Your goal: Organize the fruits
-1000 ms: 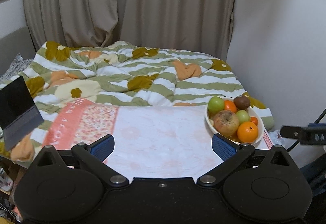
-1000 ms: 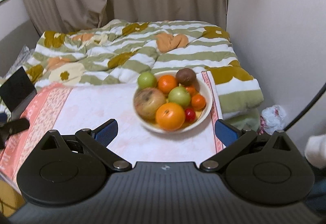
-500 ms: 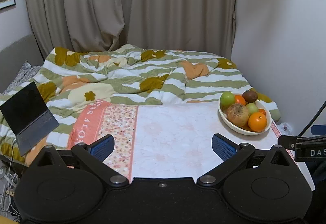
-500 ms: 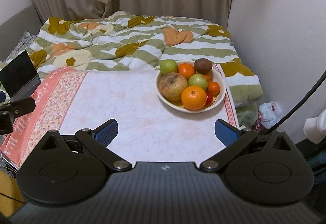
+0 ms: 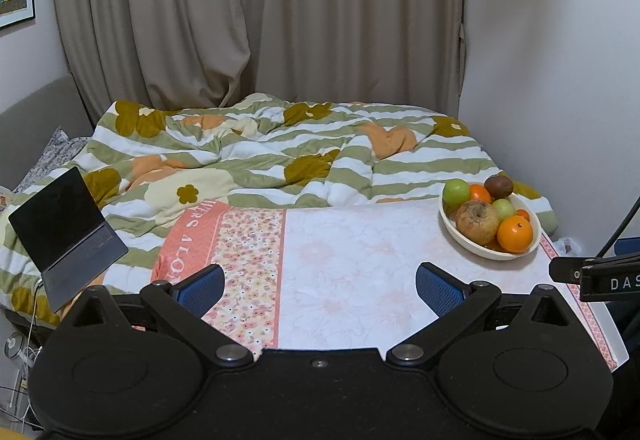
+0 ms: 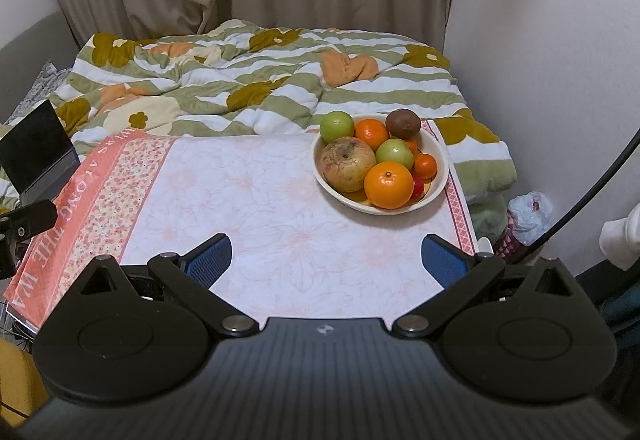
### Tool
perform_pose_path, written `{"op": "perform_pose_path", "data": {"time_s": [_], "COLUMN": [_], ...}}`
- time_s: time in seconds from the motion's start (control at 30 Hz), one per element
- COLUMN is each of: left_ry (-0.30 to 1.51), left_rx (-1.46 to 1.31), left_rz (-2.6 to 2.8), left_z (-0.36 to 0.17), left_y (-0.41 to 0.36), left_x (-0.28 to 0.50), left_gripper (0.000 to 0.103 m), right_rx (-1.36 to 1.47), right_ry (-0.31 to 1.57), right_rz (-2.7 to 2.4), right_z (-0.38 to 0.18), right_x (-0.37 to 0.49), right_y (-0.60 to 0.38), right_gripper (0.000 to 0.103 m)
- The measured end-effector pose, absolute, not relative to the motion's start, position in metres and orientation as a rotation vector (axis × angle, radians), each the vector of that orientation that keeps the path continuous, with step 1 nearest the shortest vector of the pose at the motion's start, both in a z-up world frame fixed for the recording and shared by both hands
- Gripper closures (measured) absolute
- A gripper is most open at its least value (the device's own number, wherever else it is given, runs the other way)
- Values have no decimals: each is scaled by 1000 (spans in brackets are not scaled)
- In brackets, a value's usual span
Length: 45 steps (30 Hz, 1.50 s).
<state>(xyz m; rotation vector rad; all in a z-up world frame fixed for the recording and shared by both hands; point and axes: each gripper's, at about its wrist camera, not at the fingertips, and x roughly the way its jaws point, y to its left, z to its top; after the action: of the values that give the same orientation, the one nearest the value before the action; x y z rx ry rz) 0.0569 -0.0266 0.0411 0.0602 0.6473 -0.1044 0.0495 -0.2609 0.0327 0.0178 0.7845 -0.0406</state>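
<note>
A cream bowl (image 6: 438, 175) of fruit stands at the far right of the cloth-covered table (image 6: 260, 207). It holds a large brownish apple (image 6: 348, 163), a big orange (image 6: 388, 184), two green apples, smaller oranges, a brown kiwi (image 6: 403, 123) and something red. The bowl (image 5: 472, 244) also shows at the right in the left wrist view. My left gripper (image 5: 320, 286) is open and empty above the table's near edge. My right gripper (image 6: 326, 258) is open and empty, well short of the bowl.
A bed with a striped flowered duvet (image 5: 260, 151) lies behind the table. An open laptop (image 5: 64, 232) sits at the left. Curtains and a white wall close the back and right. A plastic bag (image 6: 528, 215) lies on the floor at the right.
Both grippers have pulled back and risen, so the bowl and table look farther away. Both stay open and empty.
</note>
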Motion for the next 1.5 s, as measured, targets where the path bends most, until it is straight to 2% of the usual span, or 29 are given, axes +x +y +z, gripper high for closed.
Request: {"op": "perform_pose_path", "data": {"time_s": [1.5], "left_ry": [627], "left_rx": [47], "left_rz": [-56], "left_z": [42], "left_y": [-21], "left_x": [43], "left_gripper": [0], "right_rx": [28], "right_ry": [792], "right_rz": [-41], "right_z": [30], "right_x": [39], "right_y": [-261], "right_gripper": [0]}}
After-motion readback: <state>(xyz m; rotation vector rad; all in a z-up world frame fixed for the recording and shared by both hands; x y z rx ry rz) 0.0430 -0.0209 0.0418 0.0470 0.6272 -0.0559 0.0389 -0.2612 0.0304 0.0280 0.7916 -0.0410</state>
